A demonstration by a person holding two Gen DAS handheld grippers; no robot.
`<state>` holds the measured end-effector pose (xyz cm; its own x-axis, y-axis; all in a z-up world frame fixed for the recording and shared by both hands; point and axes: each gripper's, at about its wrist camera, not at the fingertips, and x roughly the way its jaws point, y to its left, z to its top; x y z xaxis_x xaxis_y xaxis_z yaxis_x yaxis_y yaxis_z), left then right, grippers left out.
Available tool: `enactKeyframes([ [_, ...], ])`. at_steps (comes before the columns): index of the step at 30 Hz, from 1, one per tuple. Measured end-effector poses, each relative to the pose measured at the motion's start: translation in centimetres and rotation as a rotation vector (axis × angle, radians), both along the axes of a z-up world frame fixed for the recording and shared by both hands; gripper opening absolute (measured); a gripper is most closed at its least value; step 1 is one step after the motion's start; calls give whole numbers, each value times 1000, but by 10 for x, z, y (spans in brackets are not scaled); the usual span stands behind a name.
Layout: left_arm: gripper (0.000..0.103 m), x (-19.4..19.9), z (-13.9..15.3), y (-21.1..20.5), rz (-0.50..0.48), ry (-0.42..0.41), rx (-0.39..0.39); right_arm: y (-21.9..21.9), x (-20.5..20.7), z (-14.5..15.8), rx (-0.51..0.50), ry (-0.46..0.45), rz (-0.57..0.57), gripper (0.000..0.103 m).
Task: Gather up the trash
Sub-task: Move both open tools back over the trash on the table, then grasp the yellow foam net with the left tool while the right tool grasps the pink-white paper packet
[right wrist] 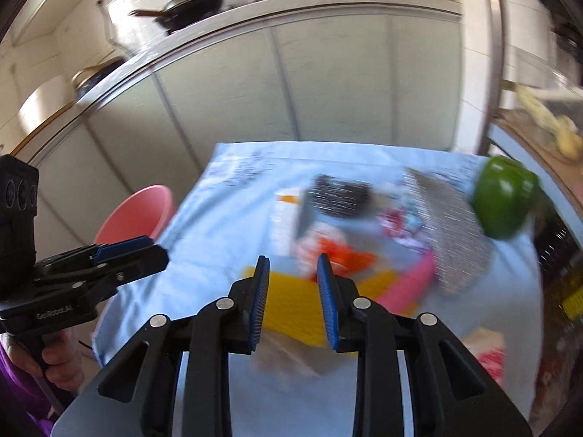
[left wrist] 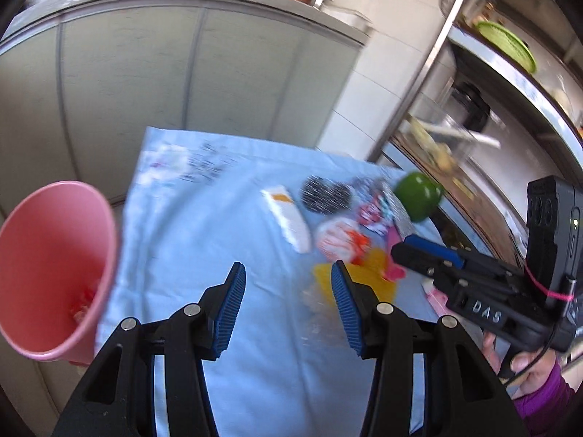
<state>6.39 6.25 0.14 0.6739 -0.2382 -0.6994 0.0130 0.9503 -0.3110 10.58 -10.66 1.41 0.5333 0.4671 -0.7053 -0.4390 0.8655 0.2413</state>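
Observation:
A heap of trash lies on the light blue cloth (left wrist: 218, 240): a white wrapper (left wrist: 288, 218), a black speckled piece (left wrist: 324, 195), a red and white wrapper (left wrist: 337, 240) and a yellow sheet (left wrist: 371, 276). My left gripper (left wrist: 288, 273) hovers open over bare cloth, just left of the yellow sheet. The pink bin (left wrist: 54, 266) stands off the cloth's left edge with a few scraps inside. My right gripper (right wrist: 293, 264) hangs above the yellow sheet (right wrist: 291, 306) with its jaws apart by a narrow gap and nothing between them. Both views are blurred.
A green bell pepper (right wrist: 504, 196) sits at the cloth's far right beside a silver patterned wrapper (right wrist: 448, 229). Grey cabinet doors (right wrist: 328, 83) stand behind the table, with pans on top. A metal shelf rack (left wrist: 510, 83) rises on the right. A hand in a purple sleeve (left wrist: 535, 375) holds the right gripper.

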Motion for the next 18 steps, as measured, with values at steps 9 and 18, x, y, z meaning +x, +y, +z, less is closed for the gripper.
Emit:
enactKeyframes([
  [9, 48, 19, -26, -43, -109, 70, 31, -70, -9, -4, -21, -13, -136, 35],
  [18, 48, 41, -46, -56, -103, 127, 57, -119, -13, -18, -33, 23, -245, 38],
])
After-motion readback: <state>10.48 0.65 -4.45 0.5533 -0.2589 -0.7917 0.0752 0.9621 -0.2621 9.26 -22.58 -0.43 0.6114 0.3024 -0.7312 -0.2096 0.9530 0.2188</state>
